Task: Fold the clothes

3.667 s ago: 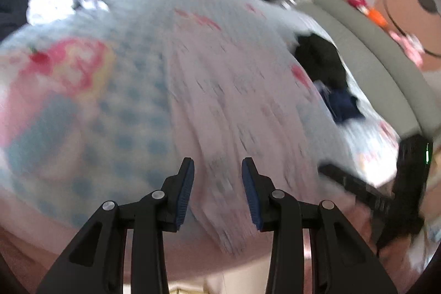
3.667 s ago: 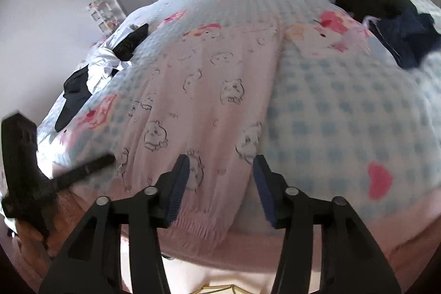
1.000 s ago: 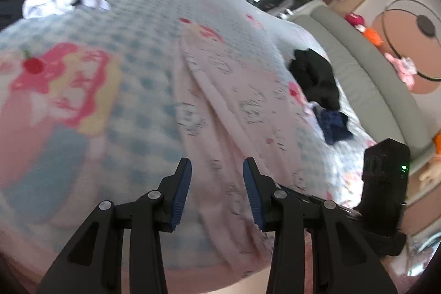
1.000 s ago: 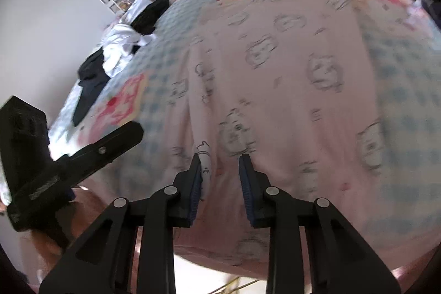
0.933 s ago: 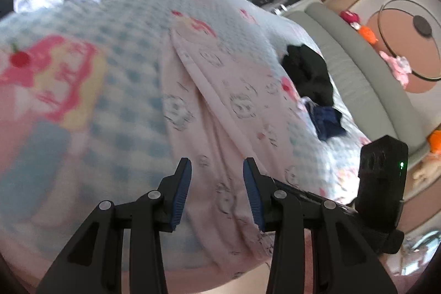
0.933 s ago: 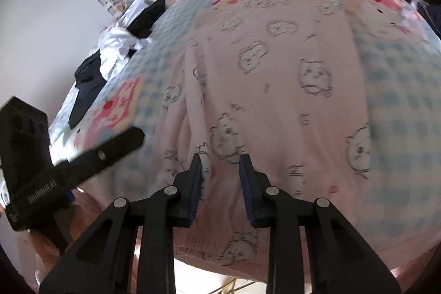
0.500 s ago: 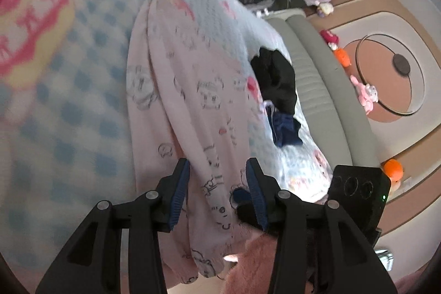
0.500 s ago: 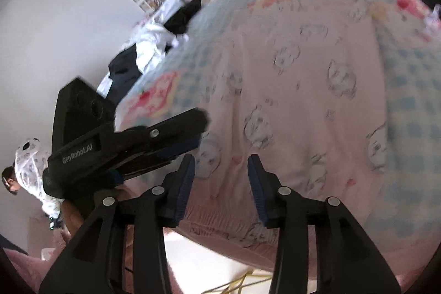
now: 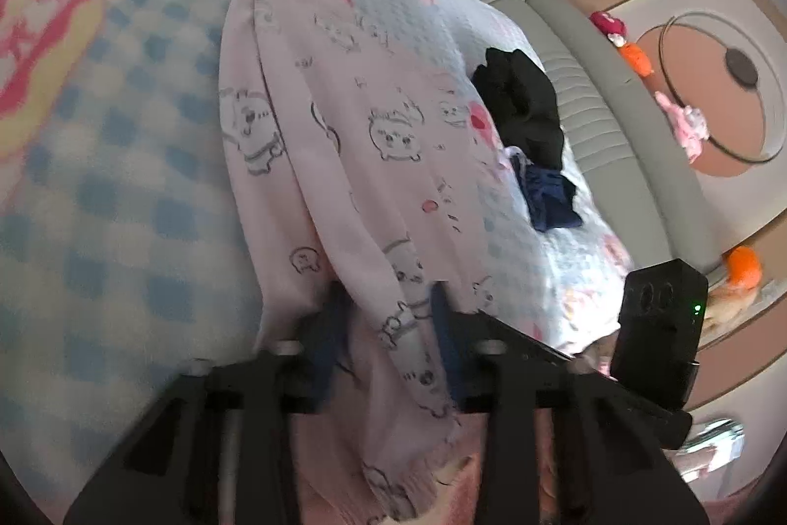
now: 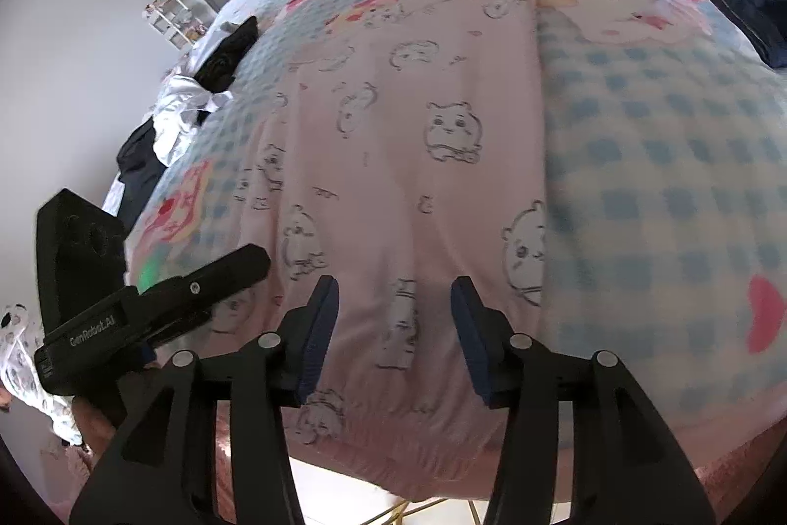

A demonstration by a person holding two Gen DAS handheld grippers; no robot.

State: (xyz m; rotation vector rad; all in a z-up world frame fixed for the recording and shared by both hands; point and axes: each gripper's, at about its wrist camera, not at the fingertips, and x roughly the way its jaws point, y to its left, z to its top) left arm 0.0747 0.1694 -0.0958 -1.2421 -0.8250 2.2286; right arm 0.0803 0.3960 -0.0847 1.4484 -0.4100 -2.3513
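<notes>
Pants [image 9: 354, 161], pink with animal print, lie mid-frame on the checked bedspread [image 9: 123, 190], lower edge draped over the left gripper [image 9: 388, 343], grip unclear, while the right gripper [image 10: 393, 318] hovers wide open and empty over their hem, black clothes [image 9: 521, 102] at upper right.

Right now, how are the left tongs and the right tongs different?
The left tongs have pink pajama cloth draped between and over the pads; the right tongs have none between theirs. The left tongs hold a raised fold; the right tongs hover open above flat cloth. Both are black with blue pads.
</notes>
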